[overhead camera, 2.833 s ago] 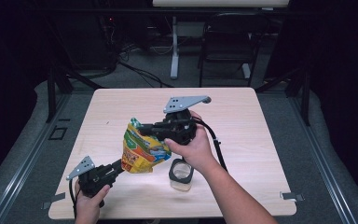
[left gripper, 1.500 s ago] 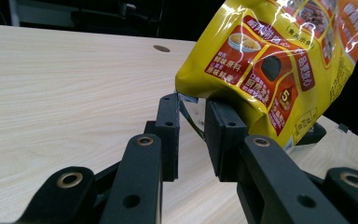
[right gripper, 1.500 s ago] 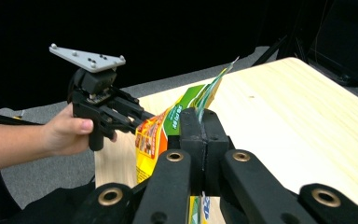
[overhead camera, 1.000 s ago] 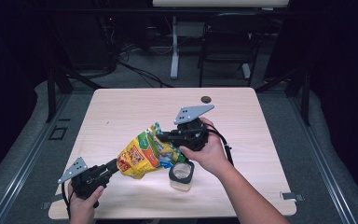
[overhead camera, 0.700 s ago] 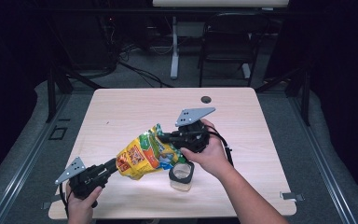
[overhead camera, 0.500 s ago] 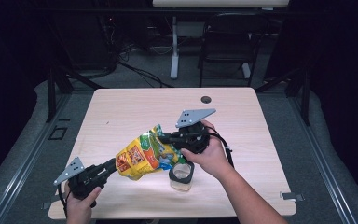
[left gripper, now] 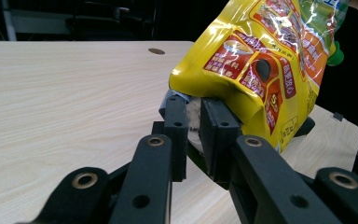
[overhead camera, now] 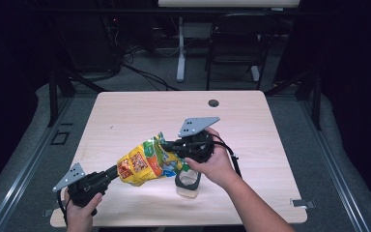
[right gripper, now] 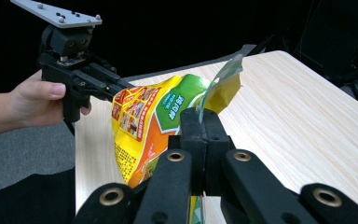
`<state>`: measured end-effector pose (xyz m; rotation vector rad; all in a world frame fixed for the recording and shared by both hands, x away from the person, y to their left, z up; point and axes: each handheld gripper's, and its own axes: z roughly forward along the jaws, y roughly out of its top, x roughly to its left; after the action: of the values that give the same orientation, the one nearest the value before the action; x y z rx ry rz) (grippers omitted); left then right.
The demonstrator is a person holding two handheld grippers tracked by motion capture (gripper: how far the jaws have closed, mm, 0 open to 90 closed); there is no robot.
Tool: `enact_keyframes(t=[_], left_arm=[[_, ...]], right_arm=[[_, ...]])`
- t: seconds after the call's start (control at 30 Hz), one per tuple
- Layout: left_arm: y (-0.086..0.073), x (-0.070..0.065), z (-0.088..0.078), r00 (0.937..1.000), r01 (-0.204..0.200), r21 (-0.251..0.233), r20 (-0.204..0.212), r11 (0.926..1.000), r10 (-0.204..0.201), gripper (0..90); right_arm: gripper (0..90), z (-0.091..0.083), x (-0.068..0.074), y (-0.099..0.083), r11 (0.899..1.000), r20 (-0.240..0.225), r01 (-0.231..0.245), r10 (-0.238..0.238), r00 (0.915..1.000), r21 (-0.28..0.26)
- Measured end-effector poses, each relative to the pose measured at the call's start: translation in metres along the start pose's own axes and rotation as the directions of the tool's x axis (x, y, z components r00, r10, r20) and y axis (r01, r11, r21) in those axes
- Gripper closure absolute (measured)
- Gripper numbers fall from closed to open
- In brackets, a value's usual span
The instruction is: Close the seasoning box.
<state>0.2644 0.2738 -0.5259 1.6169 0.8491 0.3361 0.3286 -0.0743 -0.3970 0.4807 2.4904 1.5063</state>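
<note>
Dark surroundings with chair legs and cables close in on a pale wooden table (overhead camera: 125, 116) at the centre of the high view. Low and left in that frame, the left gripper (overhead camera: 114, 170) pinches the bottom corner of a yellow snack bag (overhead camera: 142, 164); its jaws have just been closing, and in the left gripper view (left gripper: 193, 123) the two black pads press on the crumpled lower edge of the bag (left gripper: 265, 60), which rises toward the upper right of that frame. The person's left hand (overhead camera: 79, 212) holds this gripper near the bottom left corner of the table. At the bag's other end, near the middle of the high view, the right gripper (overhead camera: 166, 145) has its jaws shut tight on the torn, shiny top edge; in the right gripper view (right gripper: 200, 126) that strip stands up between the pressed pads, and the bag (right gripper: 140, 121) hangs away to the left toward the other gripper (right gripper: 116, 86) in the upper left. So the bag hangs tilted above the table between the two grippers, its top end the higher. Just below the right hand (overhead camera: 215, 164), a clear container (overhead camera: 188, 183) stands on the table, partly hidden by the hand. A small dark round hole (overhead camera: 213, 103) sits in the tabletop, well apart toward the far edge.
</note>
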Motion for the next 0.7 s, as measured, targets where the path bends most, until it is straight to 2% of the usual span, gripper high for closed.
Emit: enact_keyframes(t=[0.07, 0.27, 0.4, 0.47, 0.57, 0.63, 0.7], left_arm=[[0.0, 0.001, -0.002, 1.0, 0.005, -0.001, 0.004, 1.0, -0.005, 87.1], [0.002, 0.002, -0.004, 1.0, 0.006, 0.0, 0.002, 1.0, -0.006, 89.1], [0.004, 0.003, -0.006, 0.9998, 0.005, 0.006, 0.018, 1.0, -0.006, 90.0], [0.006, 0.003, -0.007, 1.0, -0.006, 0.008, 0.001, 0.9999, 0.006, 90.0], [0.008, 0.003, -0.009, 0.9999, -0.012, 0.014, 0.005, 0.9998, 0.012, 90.0], [0.01, 0.002, -0.01, 0.9996, -0.022, 0.018, -0.018, 0.9996, 0.023, 90.0], [0.013, 0.001, -0.011, 0.9994, -0.031, 0.029, -0.017, 0.9991, 0.032, 90.0]], right_arm=[[90.0, 0.001, 0.001, 0.0, 1.0, -0.001, 0.005, -0.005, 1.0, 0.002], [90.0, 0.001, 0.0, -0.001, 1.0, -0.001, 0.002, -0.002, 1.0, -0.008], [90.0, 0.001, -0.001, -0.004, 1.0, 0.001, 0.001, -0.001, 1.0, -0.003], [90.0, 0.0, -0.001, -0.007, 1.0, 0.0, -0.005, 0.005, 1.0, -0.003], [90.0, 0.0, -0.001, -0.009, 1.0, 0.0, -0.004, 0.004, 1.0, 0.0], [90.0, 0.0, 0.0, -0.01, 1.0, -0.001, -0.001, 0.001, 1.0, 0.0], [90.0, 0.0, 0.001, -0.01, 1.0, 0.002, 0.003, -0.003, 1.0, 0.003]])
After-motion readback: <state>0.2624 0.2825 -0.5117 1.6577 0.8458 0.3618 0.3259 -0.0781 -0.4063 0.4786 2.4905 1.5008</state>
